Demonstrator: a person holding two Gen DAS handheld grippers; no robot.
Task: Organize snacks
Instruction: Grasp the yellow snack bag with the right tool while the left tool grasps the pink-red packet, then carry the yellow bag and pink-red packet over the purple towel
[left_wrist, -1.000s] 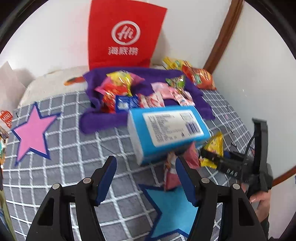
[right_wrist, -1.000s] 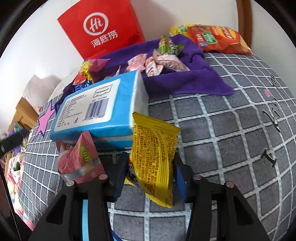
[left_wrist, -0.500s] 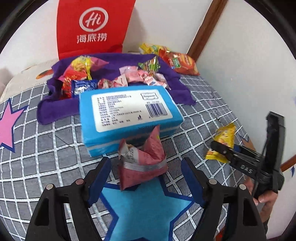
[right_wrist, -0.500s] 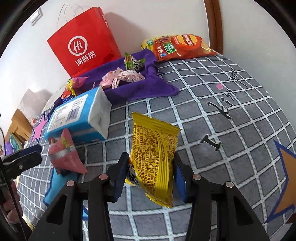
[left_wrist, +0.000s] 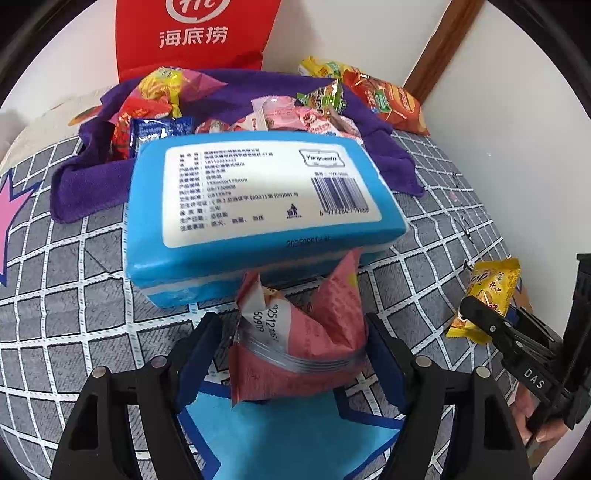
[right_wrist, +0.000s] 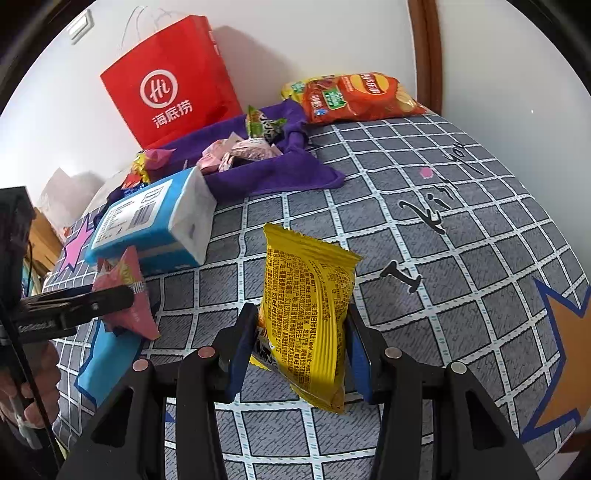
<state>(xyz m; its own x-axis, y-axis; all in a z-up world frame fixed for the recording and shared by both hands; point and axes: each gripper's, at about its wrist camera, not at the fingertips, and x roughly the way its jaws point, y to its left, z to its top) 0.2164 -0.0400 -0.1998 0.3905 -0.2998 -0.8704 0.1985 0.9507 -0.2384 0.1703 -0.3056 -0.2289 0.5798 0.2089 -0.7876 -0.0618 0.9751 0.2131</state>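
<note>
A crumpled pink snack packet (left_wrist: 314, 332) stands on a blue star patch (left_wrist: 288, 435) of the grey checked cover, just in front of a blue tissue pack (left_wrist: 258, 199). My left gripper (left_wrist: 291, 328) straddles the packet with its jaws apart. The right pad is at the packet's edge and a gap shows on the left side. My right gripper (right_wrist: 301, 317) is shut on a yellow snack packet (right_wrist: 306, 306), held upright above the cover. In the left wrist view that right gripper (left_wrist: 476, 314) is at the far right.
A purple cloth (left_wrist: 88, 184) behind the tissue pack carries several small snacks. A red paper bag (left_wrist: 195, 33) leans on the wall, with an orange chips bag (right_wrist: 354, 96) near the corner. A wall and a wooden frame close off the right side.
My left gripper came down and forward onto the pink packet, its jaws spreading wider around it. The right gripper carried the yellow packet rightward, away from the tissue pack.
</note>
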